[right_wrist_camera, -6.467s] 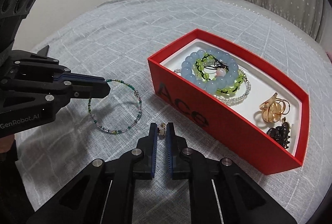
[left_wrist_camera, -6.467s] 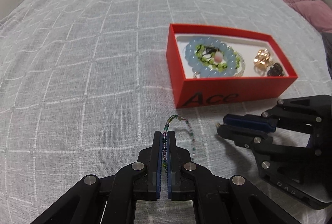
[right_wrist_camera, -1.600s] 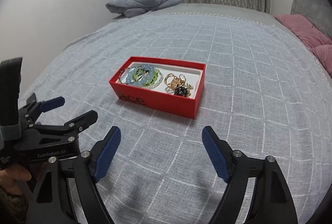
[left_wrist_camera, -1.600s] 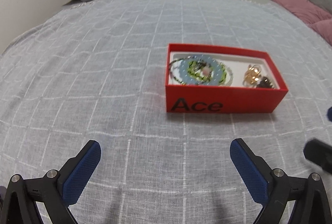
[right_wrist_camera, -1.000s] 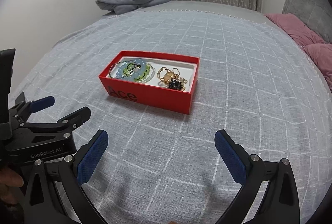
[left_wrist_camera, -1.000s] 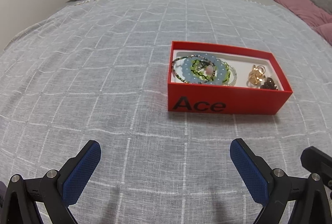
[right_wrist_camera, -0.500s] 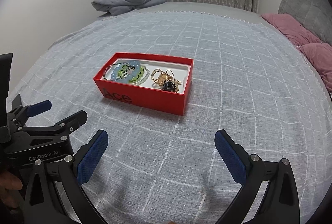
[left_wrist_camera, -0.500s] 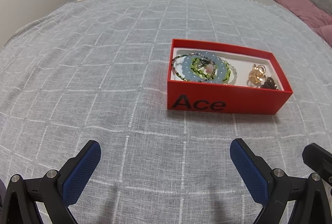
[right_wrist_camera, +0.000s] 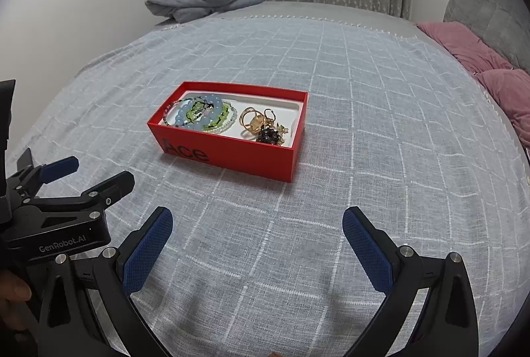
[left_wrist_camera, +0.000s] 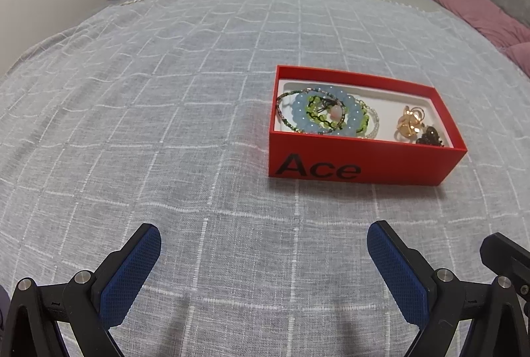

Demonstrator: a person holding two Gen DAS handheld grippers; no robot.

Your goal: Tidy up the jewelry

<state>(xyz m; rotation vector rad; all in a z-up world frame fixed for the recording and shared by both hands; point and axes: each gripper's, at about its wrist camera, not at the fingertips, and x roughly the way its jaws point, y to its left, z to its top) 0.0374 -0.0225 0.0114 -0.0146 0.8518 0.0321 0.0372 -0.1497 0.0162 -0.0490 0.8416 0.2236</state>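
We hold the left gripper (left_wrist_camera: 263,242) and right gripper (right_wrist_camera: 257,226) spread wide and empty above a grey checked bedspread (left_wrist_camera: 165,125), well short of the red box (left_wrist_camera: 364,161) holding beaded bracelets (left_wrist_camera: 326,115) and gold rings (left_wrist_camera: 409,123).

A red box (right_wrist_camera: 232,155) with black lettering sits on grey, white-checked cloth (right_wrist_camera: 364,125); its darkest trinket (right_wrist_camera: 270,135) looks black.
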